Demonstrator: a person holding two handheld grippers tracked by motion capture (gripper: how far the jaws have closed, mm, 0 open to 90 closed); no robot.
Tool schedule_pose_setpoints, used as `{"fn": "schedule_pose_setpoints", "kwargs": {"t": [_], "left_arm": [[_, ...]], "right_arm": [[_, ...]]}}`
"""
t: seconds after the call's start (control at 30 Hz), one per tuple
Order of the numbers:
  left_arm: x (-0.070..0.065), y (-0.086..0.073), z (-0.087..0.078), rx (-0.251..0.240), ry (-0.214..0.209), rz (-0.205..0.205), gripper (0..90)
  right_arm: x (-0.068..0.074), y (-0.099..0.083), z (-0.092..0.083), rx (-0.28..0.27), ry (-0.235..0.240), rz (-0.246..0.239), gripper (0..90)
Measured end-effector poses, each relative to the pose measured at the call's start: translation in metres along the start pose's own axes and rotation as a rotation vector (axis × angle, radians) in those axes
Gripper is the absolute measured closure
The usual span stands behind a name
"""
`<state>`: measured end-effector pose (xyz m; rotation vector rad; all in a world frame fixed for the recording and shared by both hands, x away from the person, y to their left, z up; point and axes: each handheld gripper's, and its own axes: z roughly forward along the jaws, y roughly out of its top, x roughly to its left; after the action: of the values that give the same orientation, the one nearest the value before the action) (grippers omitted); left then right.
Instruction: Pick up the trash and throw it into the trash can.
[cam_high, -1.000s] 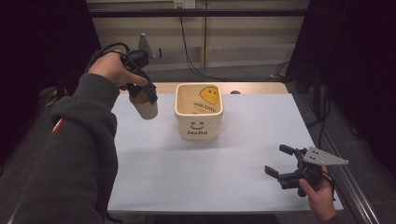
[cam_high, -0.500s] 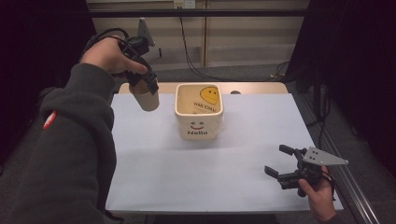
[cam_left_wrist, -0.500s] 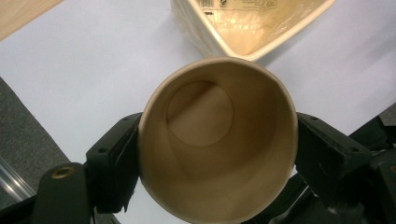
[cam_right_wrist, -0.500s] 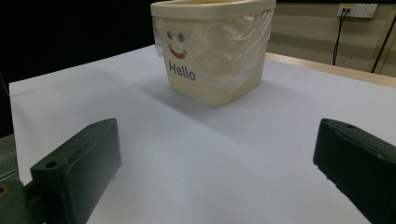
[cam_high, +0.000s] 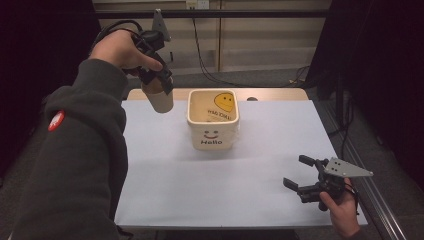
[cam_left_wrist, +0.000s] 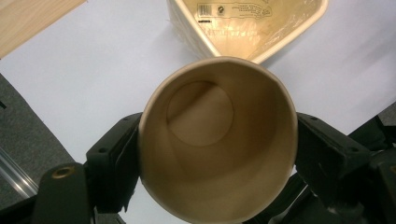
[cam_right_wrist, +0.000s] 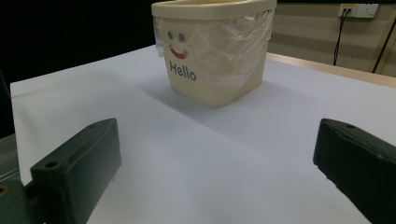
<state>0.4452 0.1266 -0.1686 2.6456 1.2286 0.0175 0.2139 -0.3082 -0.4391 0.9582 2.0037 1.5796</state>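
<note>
A white sheet (cam_high: 225, 185) covers most of the table, leaving a strip of bare wood (cam_high: 272, 94) along the far edge, where a small dark spot (cam_high: 252, 99) sits. Behind the table, black cables (cam_high: 210, 76) trail over the grey floor below a pale panelled wall with a socket (cam_high: 196, 4). A metal rail (cam_high: 372, 192) runs beside the table's right edge.

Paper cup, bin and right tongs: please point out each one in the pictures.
Paper cup (cam_left_wrist: 218, 140), left gripper view, on its inner wall.
Bin (cam_high: 212, 137), high view, on its front wall.
Right tongs (cam_high: 296, 172), high view, midway between the tips.
</note>
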Motion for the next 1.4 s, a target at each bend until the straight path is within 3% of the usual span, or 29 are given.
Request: {"fn": "schedule_pose_setpoints", "kwargs": {"t": [0.63,0.87,1.03,1.07,1.1,1.3,1.4], "left_arm": [[-0.023,0.034,0.011,-0.017,-0.022,0.056,21.5],[-0.031,0.046,0.014,-0.022,-0.030,0.106,21.5],[-0.035,0.050,0.017,-0.050,-0.038,0.105,21.5],[-0.035,0.051,0.018,-0.043,-0.039,0.125,21.5],[-0.036,0.052,0.019,-0.053,-0.039,0.110,21.5],[-0.039,0.056,0.020,-0.042,-0.046,0.136,21.5],[-0.041,0.057,0.022,-0.046,-0.051,0.126,21.5]], "right_arm": [[0.000,0.000,0.000,0.000,0.001,0.003,0.4],[0.000,0.000,0.000,-0.002,0.002,0.001,0.4],[0.000,0.000,-0.001,-0.003,0.002,0.001,0.4],[0.000,0.000,0.000,-0.005,0.003,0.004,0.4],[0.000,0.000,0.000,-0.006,0.003,0.000,0.4],[0.000,0.000,0.000,-0.006,0.003,0.001,0.4],[0.000,0.000,0.000,-0.005,0.002,-0.001,0.4]]}}
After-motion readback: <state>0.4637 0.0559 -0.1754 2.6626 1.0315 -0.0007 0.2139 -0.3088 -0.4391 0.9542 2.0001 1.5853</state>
